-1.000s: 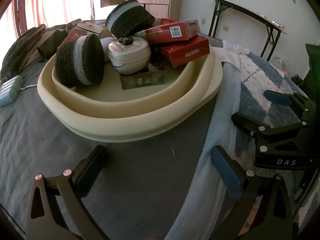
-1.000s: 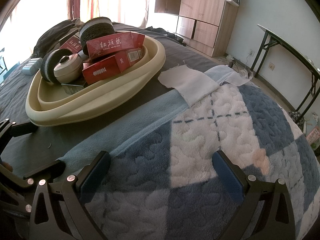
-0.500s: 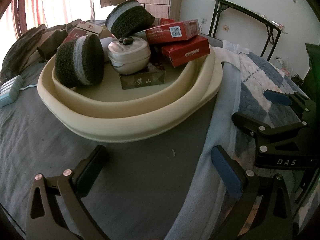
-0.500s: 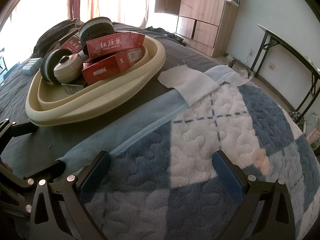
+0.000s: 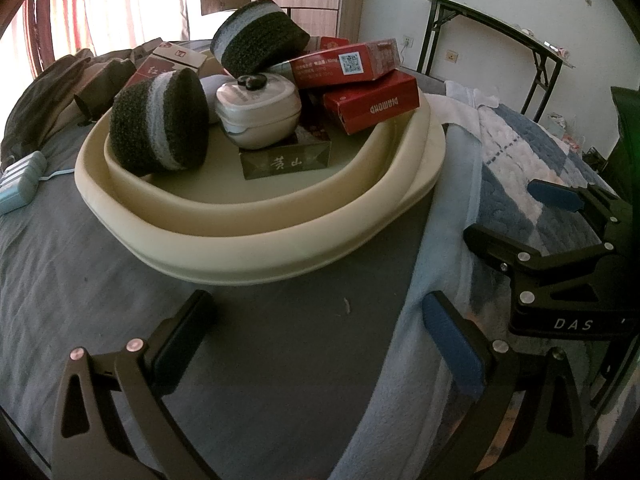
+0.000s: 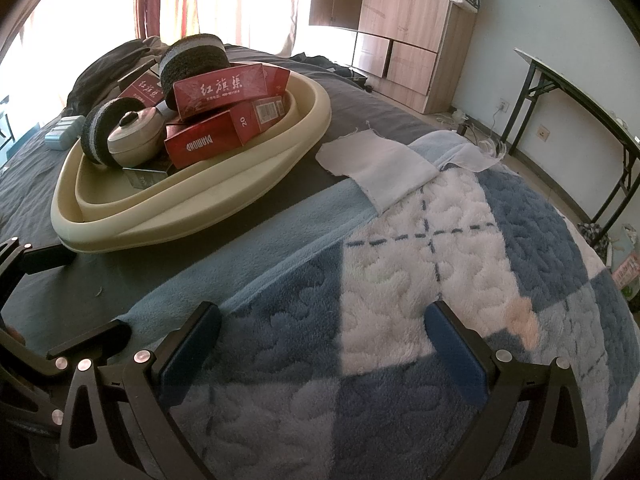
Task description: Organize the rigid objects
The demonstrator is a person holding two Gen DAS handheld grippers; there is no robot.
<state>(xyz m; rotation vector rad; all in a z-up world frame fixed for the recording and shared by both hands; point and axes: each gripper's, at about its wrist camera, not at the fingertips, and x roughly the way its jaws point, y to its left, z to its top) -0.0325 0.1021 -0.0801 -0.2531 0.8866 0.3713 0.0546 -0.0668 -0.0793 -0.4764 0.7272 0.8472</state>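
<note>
A cream basin rests on the bed and holds a pile. In it are two dark round pads with pale bands, a white lidded pot, red boxes and a dark flat box. My left gripper hovers open over the grey sheet just in front of the basin, holding nothing. Off to the right, over the blue and white blanket, my right gripper is open and empty too.
A pale blue object lies on the sheet left of the basin, with dark clothing behind it. A white cloth lies on the blanket's edge. A folding table and a wooden wardrobe stand by the wall.
</note>
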